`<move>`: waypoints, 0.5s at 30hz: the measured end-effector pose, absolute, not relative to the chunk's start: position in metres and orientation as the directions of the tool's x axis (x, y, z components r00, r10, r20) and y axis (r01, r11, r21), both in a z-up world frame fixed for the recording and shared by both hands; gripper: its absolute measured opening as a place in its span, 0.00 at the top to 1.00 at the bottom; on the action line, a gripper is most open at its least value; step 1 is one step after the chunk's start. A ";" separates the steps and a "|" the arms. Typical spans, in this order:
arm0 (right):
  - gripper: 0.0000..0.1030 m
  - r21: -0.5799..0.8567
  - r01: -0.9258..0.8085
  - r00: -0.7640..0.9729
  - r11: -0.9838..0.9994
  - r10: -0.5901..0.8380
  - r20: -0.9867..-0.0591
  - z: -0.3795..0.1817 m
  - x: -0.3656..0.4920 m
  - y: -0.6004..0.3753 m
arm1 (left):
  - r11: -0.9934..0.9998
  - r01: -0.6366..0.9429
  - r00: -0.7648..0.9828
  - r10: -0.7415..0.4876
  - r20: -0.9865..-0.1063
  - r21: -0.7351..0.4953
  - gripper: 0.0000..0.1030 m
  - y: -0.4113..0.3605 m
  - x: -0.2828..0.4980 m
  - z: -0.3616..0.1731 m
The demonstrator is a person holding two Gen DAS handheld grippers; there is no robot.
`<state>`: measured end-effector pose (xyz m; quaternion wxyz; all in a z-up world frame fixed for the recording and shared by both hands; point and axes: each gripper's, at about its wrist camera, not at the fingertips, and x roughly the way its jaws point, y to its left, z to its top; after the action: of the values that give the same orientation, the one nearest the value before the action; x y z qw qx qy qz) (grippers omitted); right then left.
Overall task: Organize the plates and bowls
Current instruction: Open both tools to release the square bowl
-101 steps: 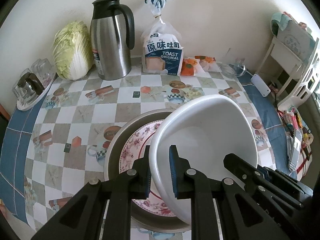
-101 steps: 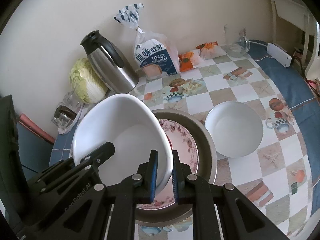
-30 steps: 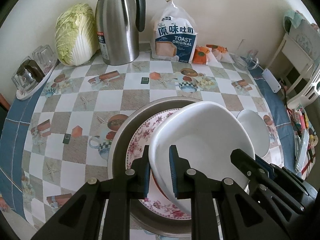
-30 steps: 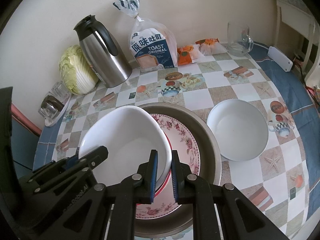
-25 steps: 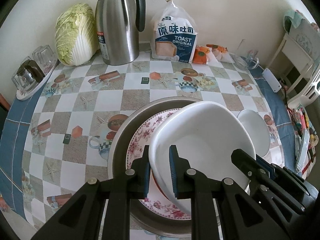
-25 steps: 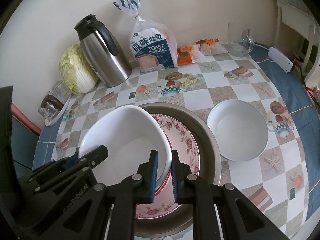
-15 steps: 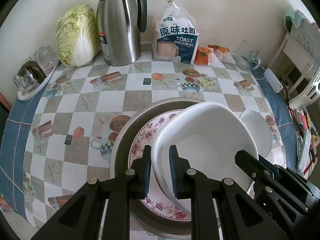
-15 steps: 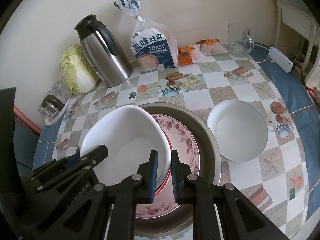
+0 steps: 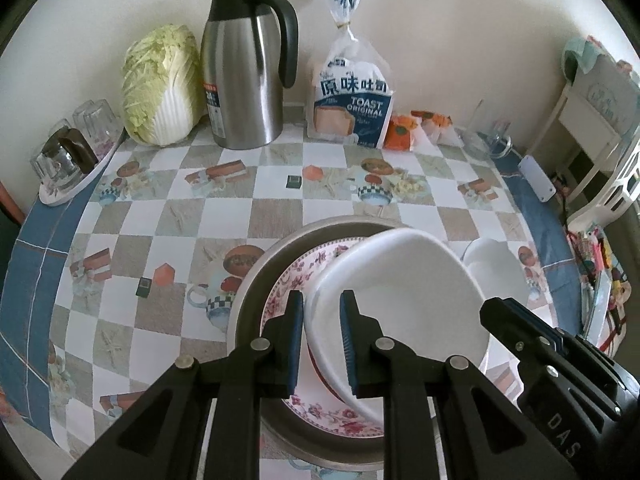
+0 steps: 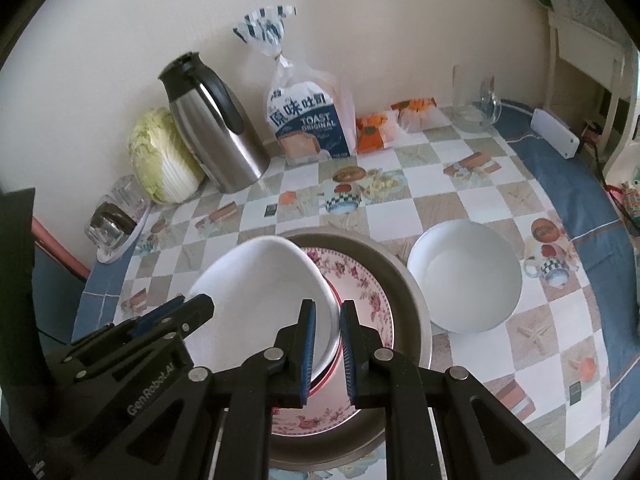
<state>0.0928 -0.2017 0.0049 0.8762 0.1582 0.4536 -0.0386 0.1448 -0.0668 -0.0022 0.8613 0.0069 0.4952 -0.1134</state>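
White bowl (image 9: 404, 280) rim pinched between left claw (image 9: 322, 340), right claw (image 10: 327, 344).

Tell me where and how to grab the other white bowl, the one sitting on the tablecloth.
Take the second white bowl by its thin rim, one finger inside, one outside. It sits upright and open beside the metal basin, so come from above at the near or right-hand edge, away from the basin. Both grippers are busy now.
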 end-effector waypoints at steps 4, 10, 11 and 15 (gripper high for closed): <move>0.87 0.239 0.210 0.604 0.948 0.066 -0.794 0.014 0.090 -0.204 | 0.976 0.189 0.509 -0.194 -0.839 -0.111 0.75 -0.061 0.142 0.009; 0.80 0.224 0.220 0.608 0.950 0.046 -0.792 0.020 0.088 -0.209 | 0.984 0.143 0.540 -0.169 -0.824 -0.108 0.40 -0.048 0.143 0.017; 0.75 0.219 0.221 0.605 0.950 0.043 -0.795 0.020 0.089 -0.209 | 0.985 0.135 0.541 -0.167 -0.824 -0.110 0.36 -0.046 0.143 0.017; 0.51 0.205 0.210 0.602 0.956 0.039 -0.798 0.019 0.089 -0.209 | 0.990 0.094 0.549 -0.141 -0.824 -0.106 0.23 -0.035 0.145 0.016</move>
<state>0.0893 -0.2088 0.0186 0.8840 0.1400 0.4435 -0.0483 0.1449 -0.0351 0.0165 0.8797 -0.0247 0.4702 -0.0669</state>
